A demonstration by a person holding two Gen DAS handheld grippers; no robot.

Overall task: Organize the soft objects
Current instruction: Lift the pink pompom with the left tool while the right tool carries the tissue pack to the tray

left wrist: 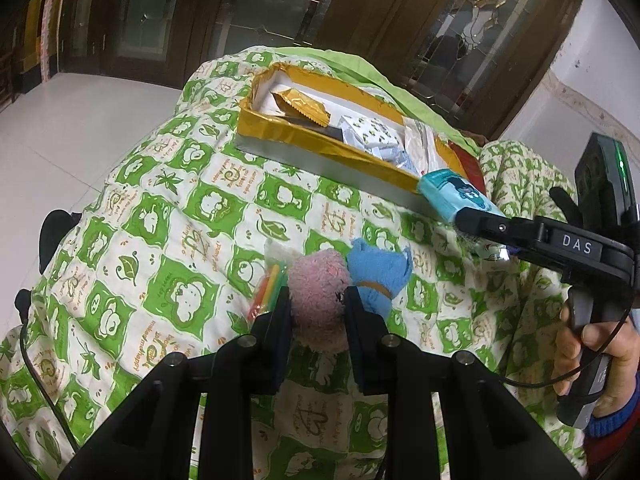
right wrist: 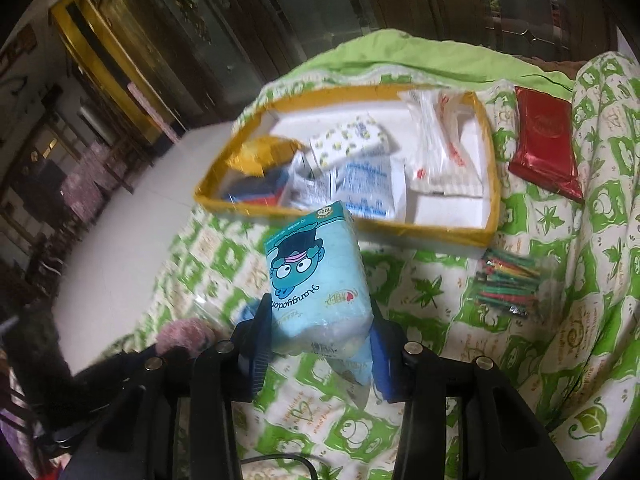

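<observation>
My left gripper [left wrist: 319, 312] is shut on a pink plush piece [left wrist: 318, 300] that rests on the green-patterned quilt [left wrist: 160, 240]. A blue fluffy piece [left wrist: 376, 276] lies against the plush on its right. My right gripper [right wrist: 320, 336] is shut on a light blue tissue pack [right wrist: 316, 276] with a cartoon face, held above the quilt just in front of the gold-rimmed box [right wrist: 496, 200]. In the left wrist view the same pack [left wrist: 456, 196] sticks out of the right gripper [left wrist: 476, 228] near the box's near corner [left wrist: 400, 176].
The box holds several packets, among them a gold pouch [left wrist: 304, 108] and white patterned tissue packs [right wrist: 352, 140]. A red packet [right wrist: 544, 144] lies on the quilt right of the box. Bags of coloured sticks [right wrist: 508, 284] [left wrist: 268, 292] lie on the quilt. A hand [left wrist: 580, 344] holds the right gripper's handle.
</observation>
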